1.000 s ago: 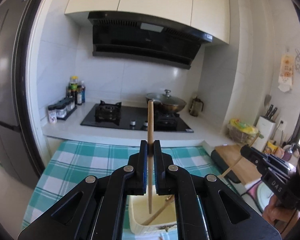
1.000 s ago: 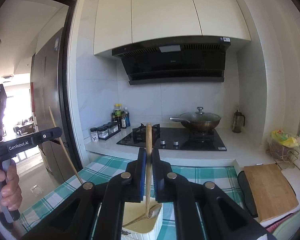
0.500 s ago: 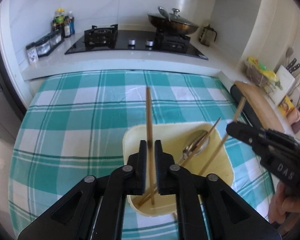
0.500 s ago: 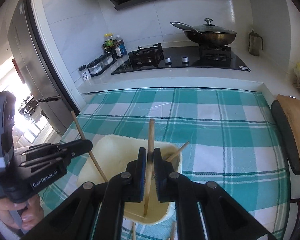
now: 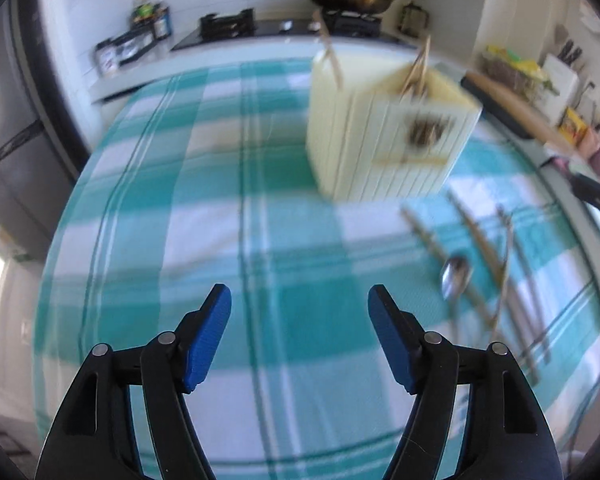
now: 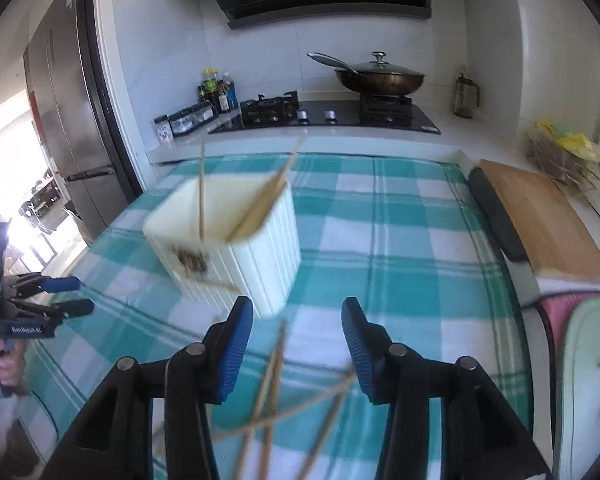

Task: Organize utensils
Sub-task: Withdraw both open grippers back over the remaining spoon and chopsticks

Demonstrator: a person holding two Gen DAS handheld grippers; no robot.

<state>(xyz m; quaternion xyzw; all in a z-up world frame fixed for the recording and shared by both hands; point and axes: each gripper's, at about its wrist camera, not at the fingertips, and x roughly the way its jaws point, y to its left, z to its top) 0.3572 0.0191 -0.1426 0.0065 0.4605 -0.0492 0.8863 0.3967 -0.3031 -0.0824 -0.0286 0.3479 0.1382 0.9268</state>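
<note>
Below right gripper [image 6: 297,344], loose chopsticks [image 6: 274,376].

Counting one cream utensil box [image 6: 228,236] on one checked cloth [image 5: 220,200], with at least three upright chopsticks [image 6: 201,192] poking out, too blurry for an exact number. Flat on the cloth: one spoon [image 5: 456,276], plus four or five loose chopsticks [image 5: 476,236] — hard to pin down. Two grippers — left gripper [image 5: 300,332], right gripper [image 6: 298,344]. Further back: one lidded wok [image 6: 380,76], one cutting board [image 6: 540,220], one glass jug [image 6: 465,96].

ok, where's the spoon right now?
Left wrist view, lower right: the spoon lies on the checked cloth among loose chopsticks, in front of the cream holder.
</note>
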